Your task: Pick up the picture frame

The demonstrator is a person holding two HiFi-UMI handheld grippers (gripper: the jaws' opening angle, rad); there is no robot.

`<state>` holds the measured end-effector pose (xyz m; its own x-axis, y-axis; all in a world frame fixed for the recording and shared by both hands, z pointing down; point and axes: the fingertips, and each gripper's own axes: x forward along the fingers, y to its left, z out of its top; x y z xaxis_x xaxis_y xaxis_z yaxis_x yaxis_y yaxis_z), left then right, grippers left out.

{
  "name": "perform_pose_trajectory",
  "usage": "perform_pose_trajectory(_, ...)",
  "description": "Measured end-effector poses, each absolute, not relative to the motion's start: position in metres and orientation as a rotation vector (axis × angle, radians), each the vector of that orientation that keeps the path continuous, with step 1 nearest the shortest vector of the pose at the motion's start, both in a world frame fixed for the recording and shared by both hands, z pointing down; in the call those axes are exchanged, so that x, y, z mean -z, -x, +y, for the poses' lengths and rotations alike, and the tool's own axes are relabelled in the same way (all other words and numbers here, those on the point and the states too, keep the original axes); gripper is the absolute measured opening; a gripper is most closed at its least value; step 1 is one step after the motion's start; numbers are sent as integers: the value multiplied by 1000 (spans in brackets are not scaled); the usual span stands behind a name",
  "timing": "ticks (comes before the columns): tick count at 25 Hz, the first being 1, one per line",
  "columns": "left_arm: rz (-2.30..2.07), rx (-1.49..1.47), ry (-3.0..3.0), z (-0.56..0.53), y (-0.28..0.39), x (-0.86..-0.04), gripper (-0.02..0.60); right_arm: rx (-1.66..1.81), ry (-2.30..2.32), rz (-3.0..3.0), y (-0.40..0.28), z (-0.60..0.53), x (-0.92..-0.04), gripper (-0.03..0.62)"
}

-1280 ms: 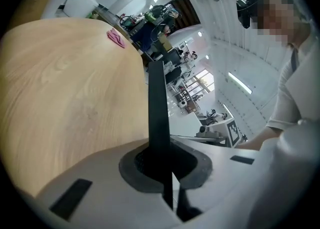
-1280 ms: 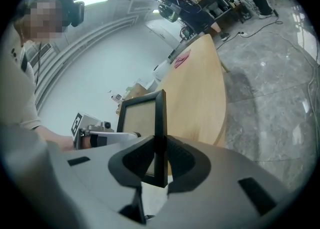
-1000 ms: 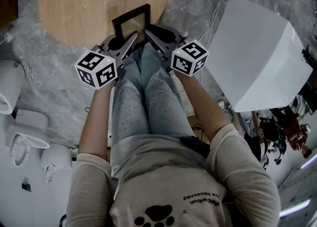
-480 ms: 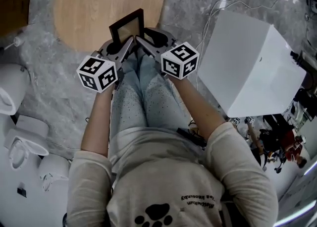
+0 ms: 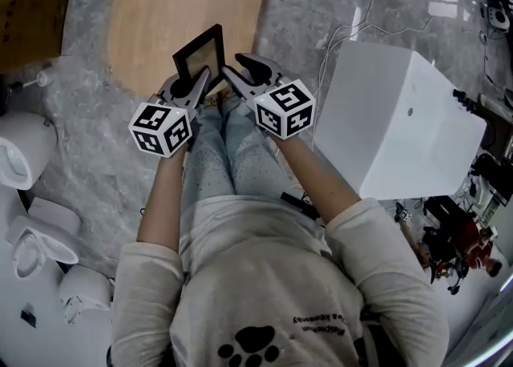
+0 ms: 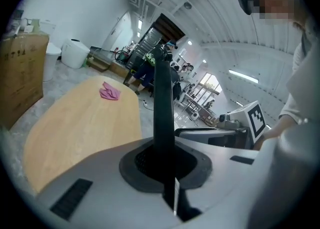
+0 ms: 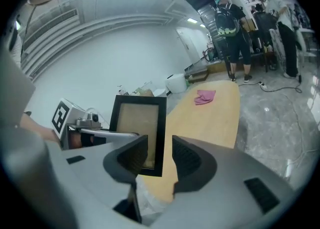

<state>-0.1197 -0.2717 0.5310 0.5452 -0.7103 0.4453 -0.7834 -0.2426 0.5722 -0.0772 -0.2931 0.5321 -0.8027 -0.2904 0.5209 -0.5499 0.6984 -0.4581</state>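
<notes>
Two grippers work above the person's knees (image 5: 220, 129). The left gripper (image 5: 200, 78) clamps the picture frame (image 5: 200, 57) by one edge, off the wooden tabletop (image 5: 184, 5) beyond. The right gripper (image 5: 234, 69) has just been opening its jaws, the frame's other edge loose between them. With a one-edge grip, the frame may pivot or slip.

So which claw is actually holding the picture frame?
The left gripper: its jaws are clamped on the picture frame's edge. The right gripper's jaws have just been opening; the frame's side shows in their gap, unpressed.
</notes>
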Motion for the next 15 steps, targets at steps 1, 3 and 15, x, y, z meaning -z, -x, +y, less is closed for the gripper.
perform_pose_trajectory(1,-1222,-119,-2007,-272,120,-522,15,-842,-666,-2505,76,-295,-522,155)
perform_pose_trajectory(3,-1258,-119,-2023,-276,122,-505,15,-803,-699,-2525,74,-302,-501,146)
perform_pose_trajectory(15,-1419,33,-2066,-281,128,-405,17,-623,-949,-2588,48,-309,-405,21)
